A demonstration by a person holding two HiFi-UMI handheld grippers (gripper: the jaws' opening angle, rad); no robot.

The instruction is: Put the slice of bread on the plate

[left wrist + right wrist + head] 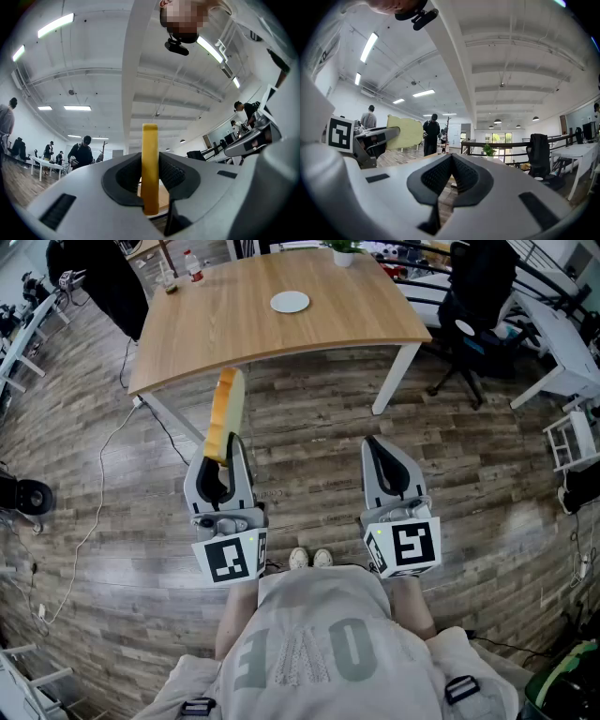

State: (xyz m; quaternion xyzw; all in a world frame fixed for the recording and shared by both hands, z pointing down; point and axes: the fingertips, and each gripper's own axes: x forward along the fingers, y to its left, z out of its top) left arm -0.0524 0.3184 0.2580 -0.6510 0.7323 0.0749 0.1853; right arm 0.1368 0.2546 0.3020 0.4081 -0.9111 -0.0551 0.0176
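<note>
Looking down from the head view, the left claw (225, 454) grips the slice of bread (225, 412) by its lower end, leaving most of it free, likely for laying flat on the plate (290, 302), which sits well apart on the table (216, 343). In the left gripper view, its jaws pinch the slice edge-on. In the right gripper view, the right claw (451, 165) is closed together, empty, spare.

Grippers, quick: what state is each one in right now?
Left gripper: jaws closed on the slice of bread.
Right gripper: jaws closed, nothing between them.
</note>
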